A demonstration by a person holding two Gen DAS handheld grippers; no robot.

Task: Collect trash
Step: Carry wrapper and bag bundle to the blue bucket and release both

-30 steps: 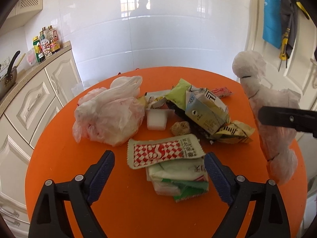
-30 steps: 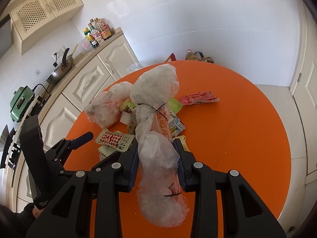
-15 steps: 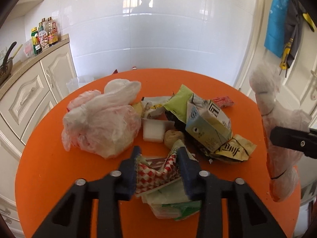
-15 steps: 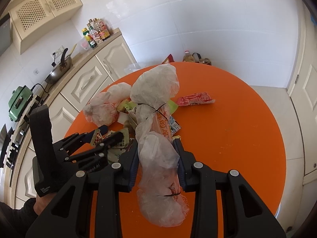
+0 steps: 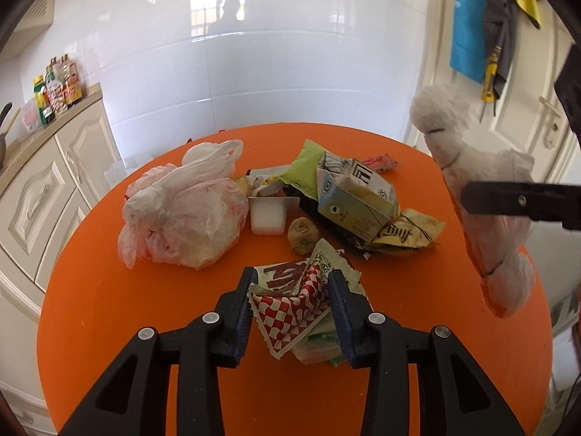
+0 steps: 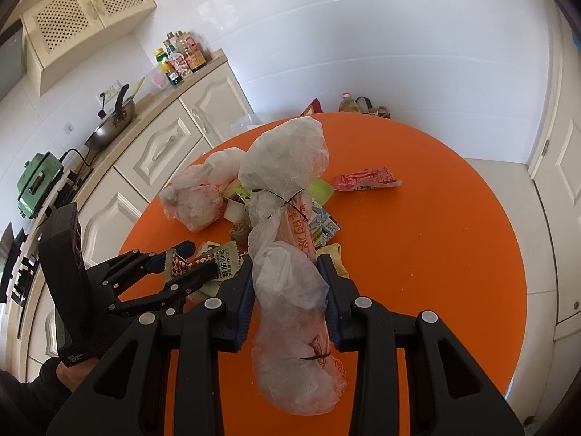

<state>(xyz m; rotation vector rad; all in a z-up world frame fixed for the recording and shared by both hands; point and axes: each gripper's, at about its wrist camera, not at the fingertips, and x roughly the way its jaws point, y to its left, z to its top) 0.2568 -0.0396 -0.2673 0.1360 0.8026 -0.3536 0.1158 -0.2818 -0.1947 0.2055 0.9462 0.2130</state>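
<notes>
1. Left wrist view: the left gripper [image 5: 292, 303] has its jaws easing apart, yet both pads press on the red-checkered wrapper [image 5: 290, 301], which is crumpled between them above the orange table [image 5: 109, 309].
2. Using the milk carton [image 5: 354, 201] as landmark: a small white cup [image 5: 268, 214] and a brown lump [image 5: 303, 230] lie just to its left, and a knotted plastic bag [image 5: 183, 214] farther left. A yellow wrapper [image 5: 410, 232] touches its right side.
3. A flattened green pack [image 5: 319, 341] lies under the held wrapper, nearer the camera than the carton.
4. Right wrist view: the right gripper [image 6: 287, 301] is clamped on a long tied trash bag [image 6: 290, 279], held off the table.
5. The carton is mostly hidden behind this bag. A red snack packet [image 6: 366, 178] lies beyond it to the right, apart from the pile.
6. The left gripper appears at the lower left, carried by a person's hand [image 6: 69, 378].
</notes>
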